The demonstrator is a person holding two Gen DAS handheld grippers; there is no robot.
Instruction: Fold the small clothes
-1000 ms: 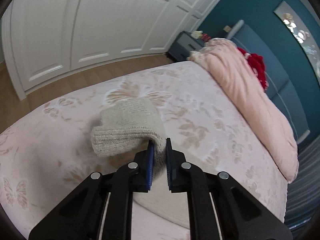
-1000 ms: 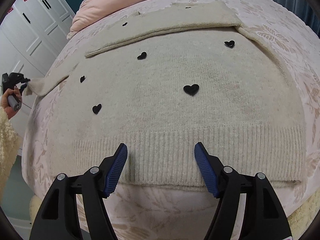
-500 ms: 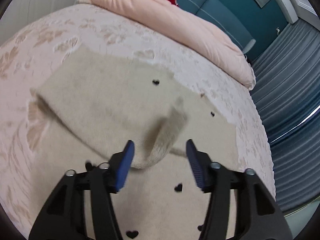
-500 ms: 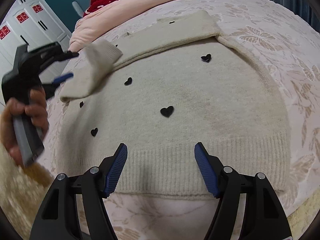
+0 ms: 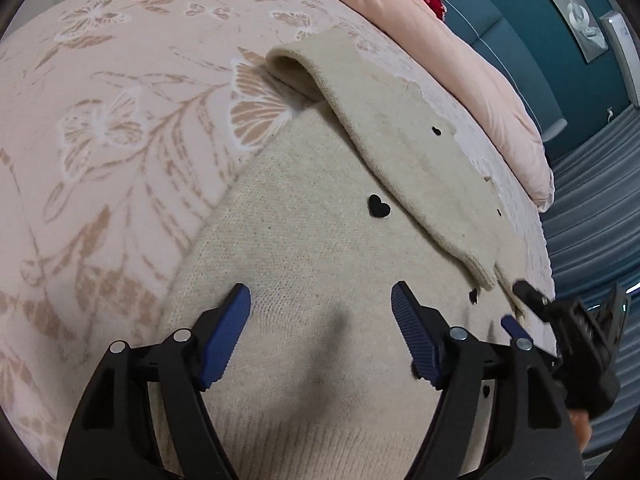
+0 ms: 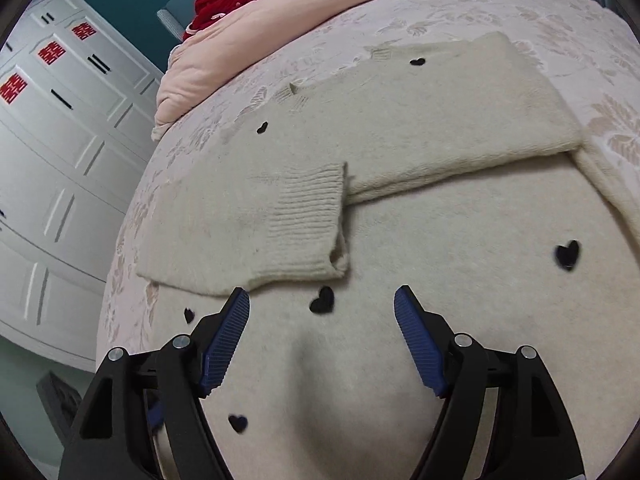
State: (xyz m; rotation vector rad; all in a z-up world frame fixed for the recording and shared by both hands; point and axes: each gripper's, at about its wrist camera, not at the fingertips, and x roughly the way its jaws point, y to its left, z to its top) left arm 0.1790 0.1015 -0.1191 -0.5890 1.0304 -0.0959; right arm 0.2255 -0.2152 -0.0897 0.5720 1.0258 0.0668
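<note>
A small cream knit sweater (image 5: 320,248) with black hearts lies flat on the bed; it also shows in the right wrist view (image 6: 440,280). Both sleeves are folded across its chest: the left sleeve (image 5: 408,152) runs diagonally, its ribbed cuff (image 6: 308,224) resting on the other folded sleeve (image 6: 460,120). My left gripper (image 5: 320,332) is open and empty, hovering over the sweater's lower body. My right gripper (image 6: 322,334) is open and empty, over the sweater just below the cuff. The right gripper also appears at the right edge of the left wrist view (image 5: 568,320).
The bed has a pink floral bedspread (image 5: 100,120). A pink duvet (image 5: 460,60) and a red garment (image 6: 224,4) lie at the head. White wardrobe doors (image 6: 60,140) stand beyond the bed's left side. Teal wall (image 5: 540,40) is behind.
My left gripper carried the sleeve over the sweater, opened and let it go; the sleeve now lies folded across the chest. Both grippers moved closer over the sweater's body.
</note>
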